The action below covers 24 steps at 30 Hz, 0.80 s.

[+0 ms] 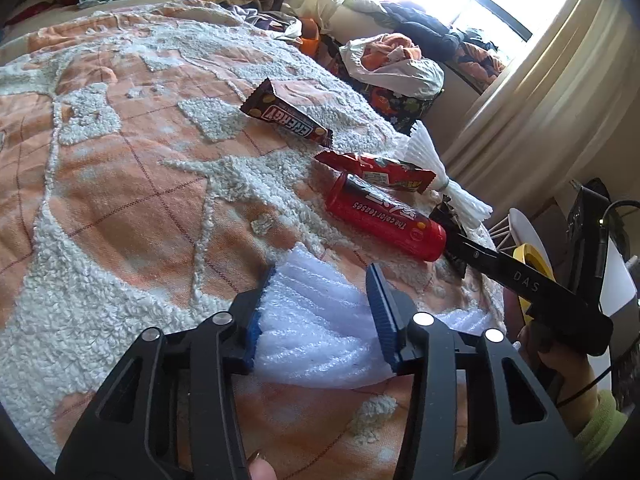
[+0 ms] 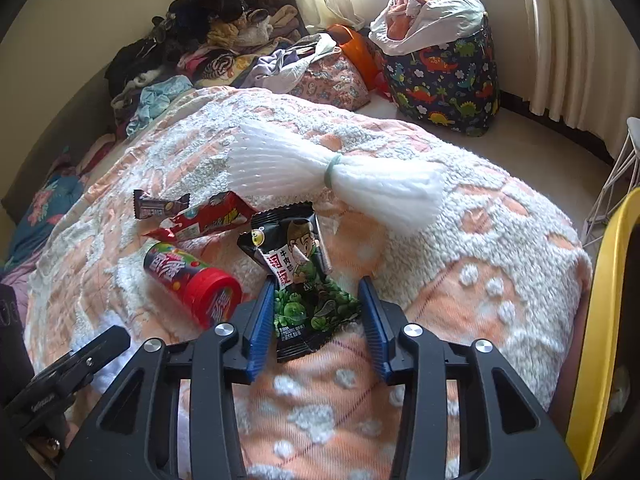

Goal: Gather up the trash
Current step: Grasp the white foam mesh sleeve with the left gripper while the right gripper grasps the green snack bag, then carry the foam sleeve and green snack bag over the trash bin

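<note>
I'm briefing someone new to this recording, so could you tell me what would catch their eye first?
Snack litter strewn over an orange-and-white bedspread: a red candy tube, a brown energy-bar wrapper and a white foam net tied in the middle. The right gripper straddles a black-and-green snack packet, while the left gripper brackets a white foam sheet. Behind, a dinosaur-print bag overflows by the curtain.

My left claw is matt black plastic with ribbed blue pads and shiny metal pins; between its fingers lies a white foam sheet, soft and ridged. My right claw is of the same make, around a glossy black and green foil snack bag. The bedspread is matt peach cloth with rough, woolly white tufts. The red tube looks like smooth glossy plastic, and the wrapper is shiny brown film. The white foam net near the bedspread's far edge is ribbed and matt.
</note>
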Available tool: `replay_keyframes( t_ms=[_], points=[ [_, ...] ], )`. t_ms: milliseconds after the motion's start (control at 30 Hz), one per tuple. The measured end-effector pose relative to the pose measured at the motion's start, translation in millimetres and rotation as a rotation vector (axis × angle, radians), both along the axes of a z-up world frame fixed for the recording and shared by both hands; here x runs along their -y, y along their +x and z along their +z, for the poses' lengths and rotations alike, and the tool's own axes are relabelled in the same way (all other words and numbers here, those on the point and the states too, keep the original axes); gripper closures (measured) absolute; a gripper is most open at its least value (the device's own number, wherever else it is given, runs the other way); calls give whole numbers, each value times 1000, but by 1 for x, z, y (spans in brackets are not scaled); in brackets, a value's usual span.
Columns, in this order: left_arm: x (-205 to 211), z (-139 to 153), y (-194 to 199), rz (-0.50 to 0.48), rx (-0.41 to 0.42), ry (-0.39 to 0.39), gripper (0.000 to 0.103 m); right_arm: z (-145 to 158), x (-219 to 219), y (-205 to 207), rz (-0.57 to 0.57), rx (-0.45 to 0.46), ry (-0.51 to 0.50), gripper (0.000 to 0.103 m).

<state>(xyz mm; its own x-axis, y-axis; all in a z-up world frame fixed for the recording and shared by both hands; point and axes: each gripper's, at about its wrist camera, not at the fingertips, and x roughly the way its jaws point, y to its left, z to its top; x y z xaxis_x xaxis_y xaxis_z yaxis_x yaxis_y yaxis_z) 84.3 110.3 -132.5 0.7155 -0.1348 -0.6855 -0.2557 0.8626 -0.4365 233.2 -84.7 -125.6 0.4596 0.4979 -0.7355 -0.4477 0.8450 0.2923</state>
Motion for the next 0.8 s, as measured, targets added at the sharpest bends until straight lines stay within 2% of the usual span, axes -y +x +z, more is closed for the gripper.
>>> replay_keyframes(
  t_ms=[167,200,533,800],
  points=[
    [7,4,1,-41,27,-7,80,5,13,-16,-4,5,35,69],
    [8,5,2,-50,33,-6,86,6,15,-19,-3,6,38,69],
    [21,20,1,-92,87,36,90,12,38,-43,-11,20,89,79],
    [37,38,-1,-123,127,82,90,18,52,-51,-29,41,122,80]
  ],
)
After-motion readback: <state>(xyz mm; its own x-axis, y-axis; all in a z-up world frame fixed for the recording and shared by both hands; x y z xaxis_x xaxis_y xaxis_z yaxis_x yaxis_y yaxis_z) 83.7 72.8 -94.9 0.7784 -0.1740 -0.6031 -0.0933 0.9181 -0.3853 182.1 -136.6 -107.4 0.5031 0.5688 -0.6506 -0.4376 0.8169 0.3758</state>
